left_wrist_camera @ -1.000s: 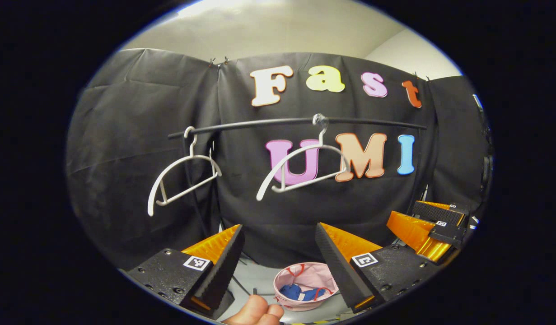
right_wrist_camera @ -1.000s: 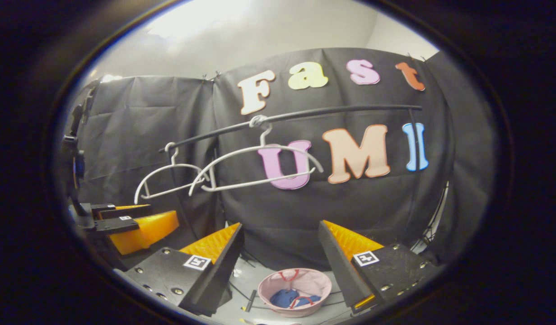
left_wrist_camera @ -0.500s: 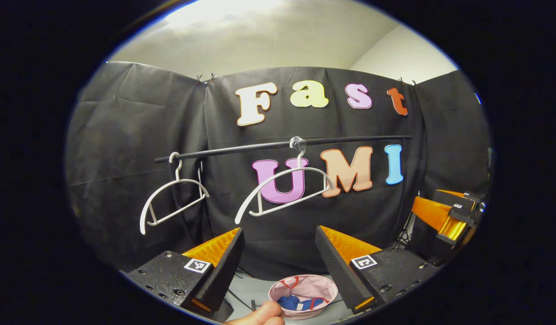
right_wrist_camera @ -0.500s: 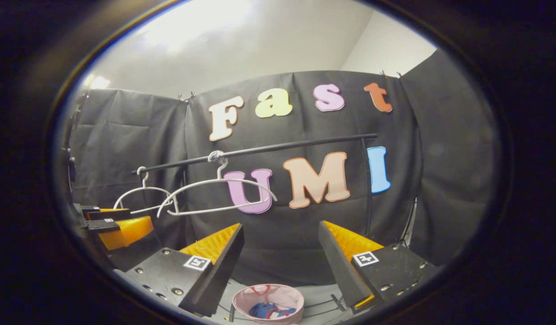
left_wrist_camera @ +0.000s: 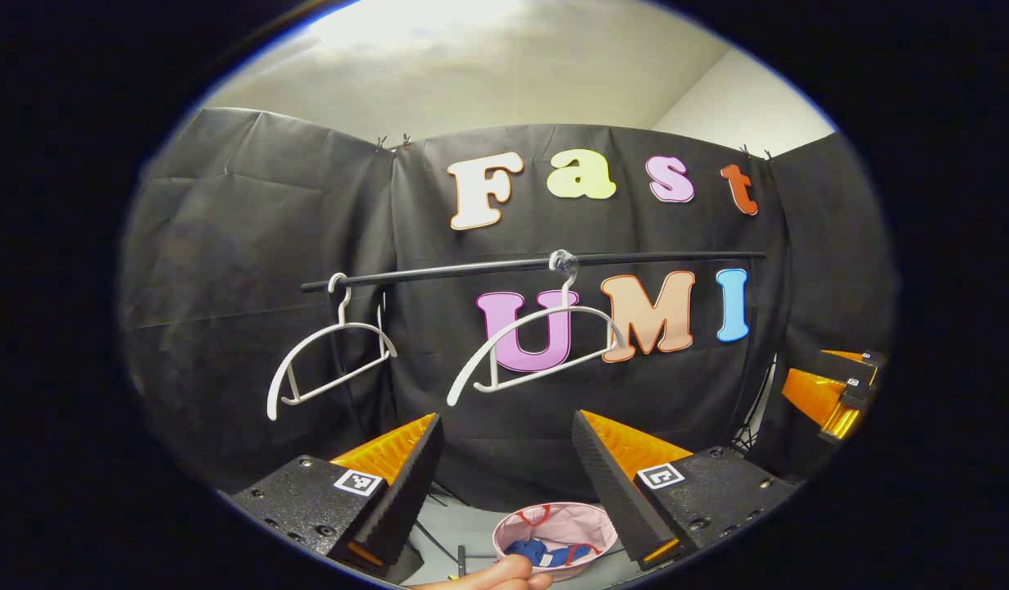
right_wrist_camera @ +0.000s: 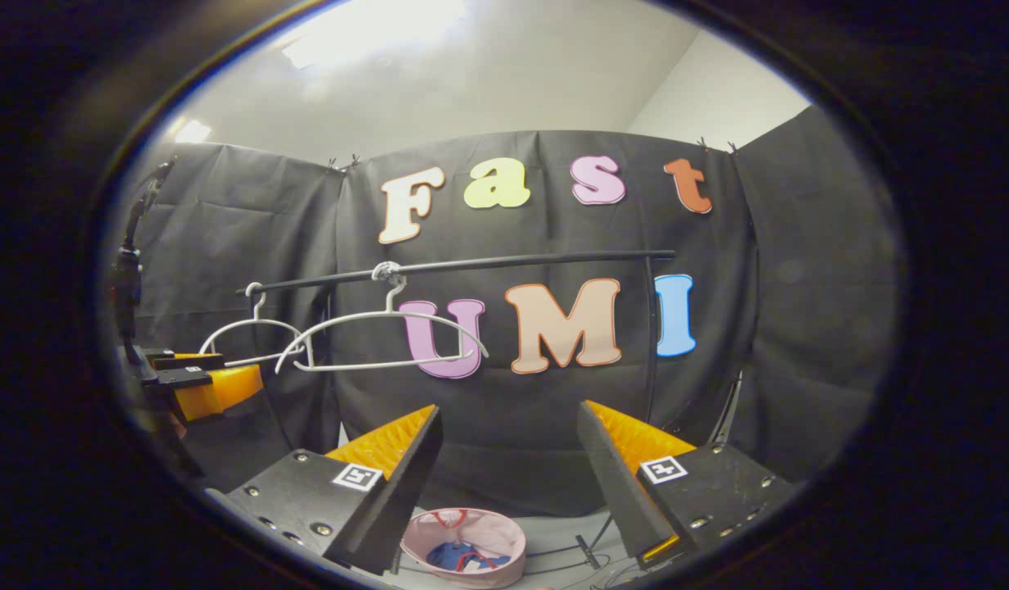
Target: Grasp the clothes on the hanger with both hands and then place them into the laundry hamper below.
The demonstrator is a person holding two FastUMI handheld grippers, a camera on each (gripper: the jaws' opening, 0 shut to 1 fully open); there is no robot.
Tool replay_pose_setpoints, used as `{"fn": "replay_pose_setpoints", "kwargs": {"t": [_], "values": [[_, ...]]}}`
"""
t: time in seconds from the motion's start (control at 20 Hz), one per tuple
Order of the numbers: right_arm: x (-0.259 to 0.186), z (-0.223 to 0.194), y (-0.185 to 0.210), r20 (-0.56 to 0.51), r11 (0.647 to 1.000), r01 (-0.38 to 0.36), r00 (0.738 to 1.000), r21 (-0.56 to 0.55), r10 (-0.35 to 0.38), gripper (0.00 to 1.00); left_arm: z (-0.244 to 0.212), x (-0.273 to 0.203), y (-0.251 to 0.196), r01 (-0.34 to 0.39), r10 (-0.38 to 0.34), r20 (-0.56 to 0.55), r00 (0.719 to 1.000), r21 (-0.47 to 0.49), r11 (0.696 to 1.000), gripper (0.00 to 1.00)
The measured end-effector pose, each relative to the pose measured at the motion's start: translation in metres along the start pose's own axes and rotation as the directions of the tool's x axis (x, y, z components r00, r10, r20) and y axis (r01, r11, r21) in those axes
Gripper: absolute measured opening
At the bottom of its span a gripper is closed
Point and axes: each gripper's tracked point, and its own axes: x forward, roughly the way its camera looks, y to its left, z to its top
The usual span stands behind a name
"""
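While we are holding both grippers up toward the booth's back cloth, the left gripper [left_wrist_camera: 504,483] is sitting with its jaws spread wide and nothing between them, and the right gripper [right_wrist_camera: 508,479] is doing the same. Between the fingers in each view we are looking down at the pink laundry hamper [left_wrist_camera: 590,518] [right_wrist_camera: 504,537] standing on the grey floor [left_wrist_camera: 463,524], and a blue garment [left_wrist_camera: 530,551] [right_wrist_camera: 451,555] is lying inside it, partly hidden by the hamper's rim.

Above, a black rail [left_wrist_camera: 471,268] [right_wrist_camera: 512,264] is running across the cloth. Two white hangers are hanging from it bare: the left hanger [left_wrist_camera: 332,360] [right_wrist_camera: 250,328] near the rail's end and the middle hanger [left_wrist_camera: 541,344] [right_wrist_camera: 381,340] just beside it, both tilted. In the right gripper view they are overlapping.

Nothing is standing between our jaws and the hamper. A fingertip [left_wrist_camera: 508,574] is poking in at the bottom of the left gripper view, just in front of the hamper. Thin dark rods, possibly stand legs, are lying on the floor beside the hamper. At the far edge of each view we are seeing the other gripper, well apart.
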Motion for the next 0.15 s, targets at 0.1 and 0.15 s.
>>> {"fn": "replay_pose_setpoints", "kwargs": {"t": [0.1, 0.15], "values": [[0.0051, 0.0027, 0.003, 0.007, 1.0, -0.008, 1.0, 0.011, 0.008, 0.99, -0.0063, 0.0058, 0.0089, -0.01, 0.01, -0.02, 1.0, -0.001, 1.0, 1.0], [0.0071, 0.001, 0.0033, 0.002, 1.0, -0.007, 1.0, 0.012, 0.007, 0.98, -0.0077, 0.008, 0.0108, -0.011, 0.011, -0.024, 1.0, -0.002, 1.0, 1.0]]}}
